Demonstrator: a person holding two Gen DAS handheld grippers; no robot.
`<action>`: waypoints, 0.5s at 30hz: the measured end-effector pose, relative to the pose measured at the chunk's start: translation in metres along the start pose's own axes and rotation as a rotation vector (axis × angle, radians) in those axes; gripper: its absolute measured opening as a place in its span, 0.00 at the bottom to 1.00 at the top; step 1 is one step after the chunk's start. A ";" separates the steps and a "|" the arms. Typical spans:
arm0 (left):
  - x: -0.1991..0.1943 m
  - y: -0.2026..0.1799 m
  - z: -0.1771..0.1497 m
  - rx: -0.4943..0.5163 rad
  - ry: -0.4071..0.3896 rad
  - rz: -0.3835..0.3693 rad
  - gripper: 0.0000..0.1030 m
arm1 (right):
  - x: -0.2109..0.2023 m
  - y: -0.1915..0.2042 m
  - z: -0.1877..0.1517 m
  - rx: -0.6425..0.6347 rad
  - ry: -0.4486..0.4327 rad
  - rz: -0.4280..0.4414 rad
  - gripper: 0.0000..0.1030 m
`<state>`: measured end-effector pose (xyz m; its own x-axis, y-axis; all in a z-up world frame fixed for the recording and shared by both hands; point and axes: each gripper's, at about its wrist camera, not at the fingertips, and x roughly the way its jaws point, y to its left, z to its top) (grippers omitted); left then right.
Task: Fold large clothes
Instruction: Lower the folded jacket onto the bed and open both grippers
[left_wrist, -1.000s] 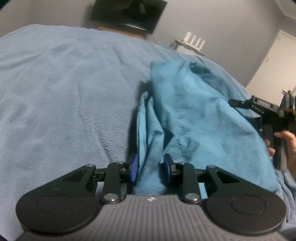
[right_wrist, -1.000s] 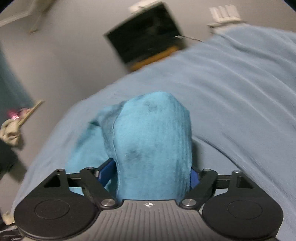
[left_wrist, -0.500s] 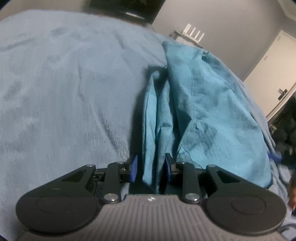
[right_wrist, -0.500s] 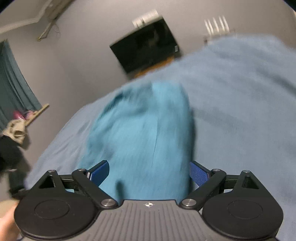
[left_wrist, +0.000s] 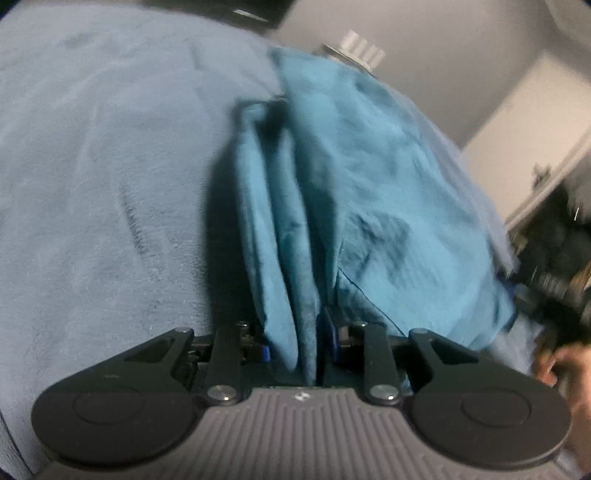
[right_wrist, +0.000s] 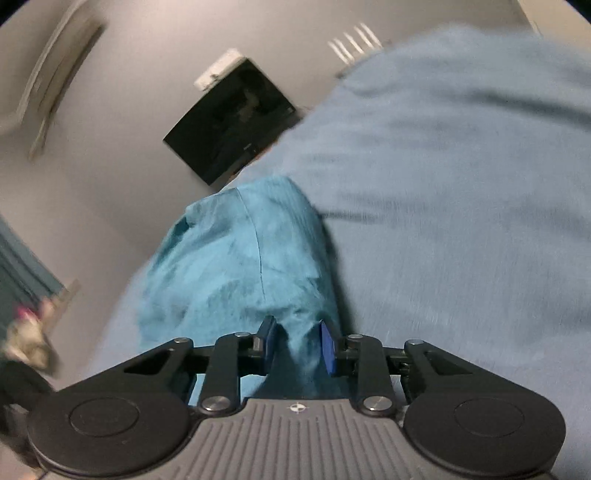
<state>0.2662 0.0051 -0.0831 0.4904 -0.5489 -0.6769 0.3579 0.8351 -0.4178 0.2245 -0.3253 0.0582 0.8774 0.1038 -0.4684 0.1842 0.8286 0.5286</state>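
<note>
Between the right gripper's (right_wrist: 297, 345) blue pads, which stood wide apart half a second ago, a bunch of the teal garment (right_wrist: 236, 266) now sits as the jaws are closing on it. Left gripper (left_wrist: 297, 341) stays clamped on another gathered edge. Beyond, the garment lies on the bed (left_wrist: 103, 155), ready for another fold.

Pale blue blanket (right_wrist: 461, 221), dark wall screen (right_wrist: 229, 125), white door (left_wrist: 532, 122)

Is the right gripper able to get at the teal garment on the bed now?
Probably yes: the right gripper is closing with a bunched fold of the teal garment between its pads, and nothing blocks it.
</note>
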 end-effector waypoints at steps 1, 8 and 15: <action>0.001 0.001 0.000 0.007 0.001 0.015 0.22 | -0.002 0.002 0.000 -0.019 -0.011 -0.004 0.28; -0.037 0.003 0.013 0.071 -0.151 0.094 0.25 | -0.043 0.057 -0.022 -0.391 -0.072 -0.040 0.37; -0.056 -0.068 -0.002 0.408 -0.283 -0.025 0.28 | -0.052 0.105 -0.050 -0.664 -0.026 0.002 0.38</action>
<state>0.2129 -0.0208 -0.0181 0.6539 -0.6043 -0.4551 0.6265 0.7698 -0.1219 0.1764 -0.2161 0.1027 0.8893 0.0991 -0.4464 -0.1219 0.9923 -0.0226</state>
